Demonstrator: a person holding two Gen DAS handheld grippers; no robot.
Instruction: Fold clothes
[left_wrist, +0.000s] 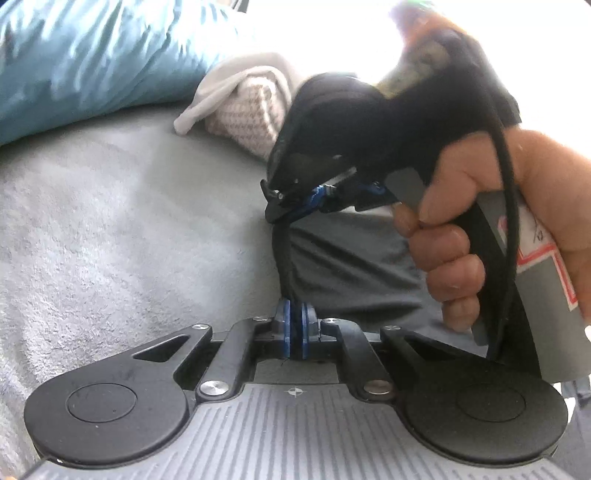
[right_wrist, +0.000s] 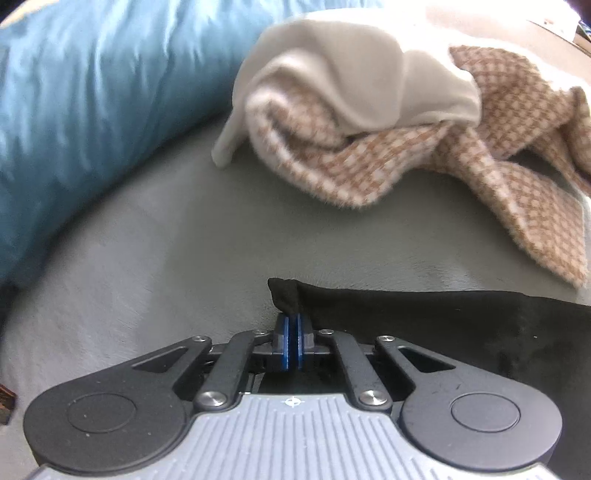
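Note:
A dark grey-black garment (left_wrist: 343, 266) lies on the grey fleece bed cover (left_wrist: 129, 221). My left gripper (left_wrist: 295, 306) is shut on the near end of its rolled left edge. Farther along that same edge, the right gripper (left_wrist: 275, 212), held by a person's hand (left_wrist: 461, 251), pinches the cloth, and the edge runs taut between the two. In the right wrist view the right gripper (right_wrist: 293, 317) is shut on the far left corner of the black garment (right_wrist: 443, 321), which spreads off to the right.
A shiny blue pillow or duvet (right_wrist: 92, 92) lies along the far left, also seen in the left wrist view (left_wrist: 92, 62). A heap of beige houndstooth cloth (right_wrist: 517, 192) with a white garment (right_wrist: 369, 74) on top sits beyond the black garment.

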